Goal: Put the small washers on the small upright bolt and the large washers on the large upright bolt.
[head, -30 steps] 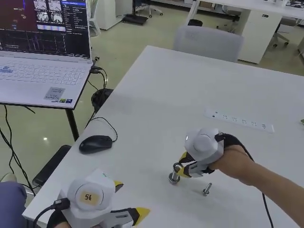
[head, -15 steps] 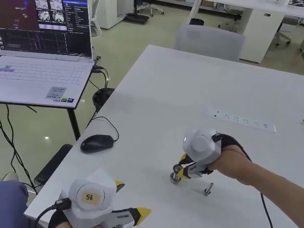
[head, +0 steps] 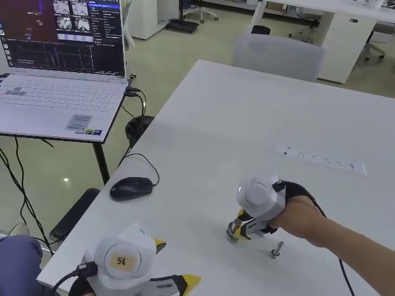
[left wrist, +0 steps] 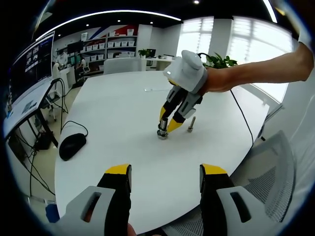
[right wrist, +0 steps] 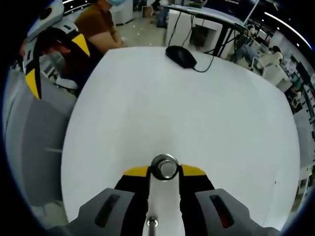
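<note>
Right gripper (head: 238, 228) at the large upright bolt (head: 232, 234).
Its narrow jaws pinch a large washer (right wrist: 164, 167) atop it; small upright bolt (head: 276, 250) nearby; left gripper (left wrist: 166, 172) wide, well apart.

The right gripper (right wrist: 164, 173) holds a large washer (right wrist: 164, 167) between its jaws.

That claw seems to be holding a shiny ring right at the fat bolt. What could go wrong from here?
The round silver washer pinched at the right gripper's tips could miss the large upright steel bolt and roll off across the white table. The yellow-tipped jaws crowd that bolt, so a nudge might topple it, or the small upright bolt standing close by.
</note>
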A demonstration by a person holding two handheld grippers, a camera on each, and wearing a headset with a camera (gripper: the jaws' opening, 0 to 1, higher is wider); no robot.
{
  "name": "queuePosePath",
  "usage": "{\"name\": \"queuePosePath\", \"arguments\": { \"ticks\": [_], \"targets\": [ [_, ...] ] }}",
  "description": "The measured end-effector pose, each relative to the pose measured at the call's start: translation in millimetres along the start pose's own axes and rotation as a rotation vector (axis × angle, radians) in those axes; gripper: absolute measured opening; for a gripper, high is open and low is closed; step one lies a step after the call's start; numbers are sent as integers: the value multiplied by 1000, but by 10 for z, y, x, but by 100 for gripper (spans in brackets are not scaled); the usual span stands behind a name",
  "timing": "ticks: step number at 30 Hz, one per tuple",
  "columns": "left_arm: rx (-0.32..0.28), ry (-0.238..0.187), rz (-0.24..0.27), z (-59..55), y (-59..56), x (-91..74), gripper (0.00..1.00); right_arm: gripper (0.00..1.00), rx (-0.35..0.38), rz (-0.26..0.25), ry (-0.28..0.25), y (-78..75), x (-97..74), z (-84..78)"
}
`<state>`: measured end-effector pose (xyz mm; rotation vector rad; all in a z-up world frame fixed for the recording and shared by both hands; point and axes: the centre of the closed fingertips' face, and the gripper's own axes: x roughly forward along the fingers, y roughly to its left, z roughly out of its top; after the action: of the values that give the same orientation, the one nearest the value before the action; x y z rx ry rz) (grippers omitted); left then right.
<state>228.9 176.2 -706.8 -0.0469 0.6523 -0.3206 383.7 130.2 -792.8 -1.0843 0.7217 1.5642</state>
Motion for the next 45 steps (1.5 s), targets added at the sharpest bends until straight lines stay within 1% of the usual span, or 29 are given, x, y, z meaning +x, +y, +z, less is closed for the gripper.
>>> {"name": "queuePosePath", "arguments": {
  "ticks": [7,12,18,22,24,27,29,32,35,36,38,41,43,45],
  "targets": [
    [4,-1,-3,25,-3,-3,55,23,37,10,26,13,128,-60],
    [7,-3,-4,32,-3,3,55,24,62,12,28,24,178,-97],
    [9,-4,-6,37,-9,0,55,24,51,3,34,17,159,-101],
    [9,-9,-2,57,2,-14,55,25,68,10,22,37,83,-105],
    [13,-8,0,55,9,-17,55,26,76,3,10,33,38,-98],
    [17,-8,-1,61,8,-17,55,27,112,-30,-25,-22,-72,-90],
    [21,-10,-5,68,5,-6,55,29,146,-48,-56,-43,-153,-77],
    [34,-5,-10,72,-17,3,55,33,180,-80,-98,-74,-272,-76],
    [35,-6,-13,74,-23,4,55,35,208,-111,-136,-83,-410,-100],
    [37,-5,-14,74,-26,2,55,35,228,-123,-161,-83,-464,-107],
    [40,-4,-14,72,-30,2,55,36,244,-126,-194,-65,-530,-116],
    [45,-2,-16,71,-40,5,55,37,267,-145,-232,-33,-652,-180],
    [45,-3,-19,75,-44,11,55,37,290,-161,-250,-22,-706,-243],
    [49,-3,-20,82,-47,14,55,39,313,-163,-266,3,-742,-294]
  ]
}}
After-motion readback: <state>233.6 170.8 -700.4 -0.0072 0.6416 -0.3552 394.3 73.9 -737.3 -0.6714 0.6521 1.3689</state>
